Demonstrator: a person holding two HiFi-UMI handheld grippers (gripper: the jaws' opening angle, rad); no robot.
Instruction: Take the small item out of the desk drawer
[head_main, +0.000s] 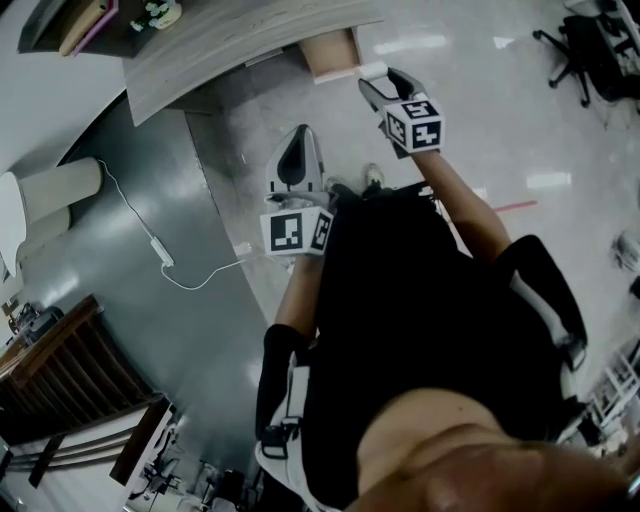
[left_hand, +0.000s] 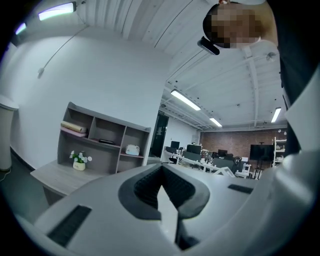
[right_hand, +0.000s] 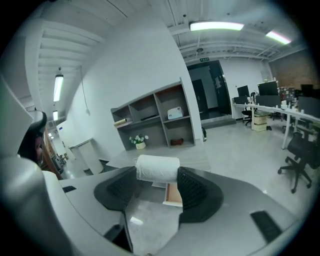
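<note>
In the right gripper view a small white roll (right_hand: 157, 168) sits crosswise between the dark pads, and my right gripper (right_hand: 157, 176) is shut on it. The head view shows the same roll (head_main: 372, 69) at my right gripper (head_main: 381, 86), just right of the open wooden drawer (head_main: 332, 52) under the grey desk (head_main: 230, 40). Below the roll, the drawer (right_hand: 173, 195) stands pulled out and looks bare inside. My left gripper (head_main: 297, 150) hangs lower, over the floor, away from the drawer. Its jaws meet at the tips with nothing between them (left_hand: 161, 172).
A grey shelf unit (right_hand: 155, 117) with a small potted plant (right_hand: 139, 141) stands on the desk. A white cable with an adapter (head_main: 160, 250) lies on the floor to the left. An office chair (head_main: 585, 50) stands at far right, and dark wooden furniture (head_main: 60, 370) at lower left.
</note>
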